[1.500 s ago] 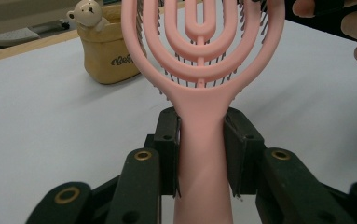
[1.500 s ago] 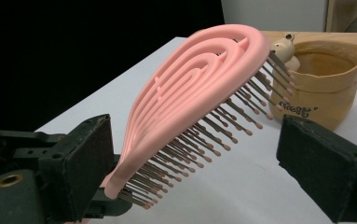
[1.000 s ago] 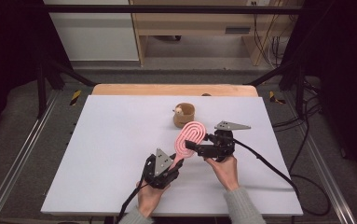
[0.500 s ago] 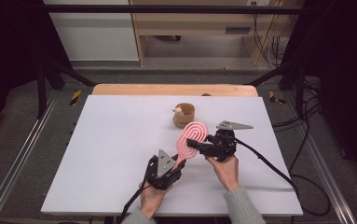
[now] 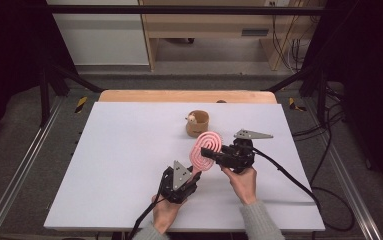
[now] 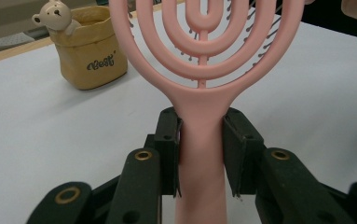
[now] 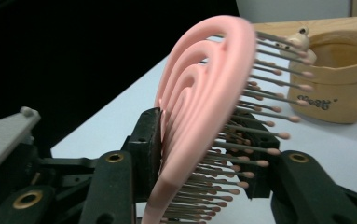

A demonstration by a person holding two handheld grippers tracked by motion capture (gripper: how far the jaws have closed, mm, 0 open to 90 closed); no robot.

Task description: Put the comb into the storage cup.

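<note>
Gripping pink brush (image 6: pixel 204 70) | handle: left gripper (image 6: pixel 202 154) | head: right gripper (image 7: pixel 199 149)

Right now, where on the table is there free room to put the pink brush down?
Free: the white table's wide left part, and its right edge strip. Crowded: the middle, where the left gripper, right gripper, pink brush and yellow pouch gather.

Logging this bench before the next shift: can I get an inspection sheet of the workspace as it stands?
Surface: white table, bare apart from the items below.
Job's things: pink hairbrush held off the table; tan pouch with a bear figure beyond it.
Clutter: nothing seen.
Grippers: left gripper shut on the brush handle; right gripper around the brush head, bristle side.
Cables: black cable trails over the table's right edge.
Surroundings: wooden furniture, dark frame.
</note>
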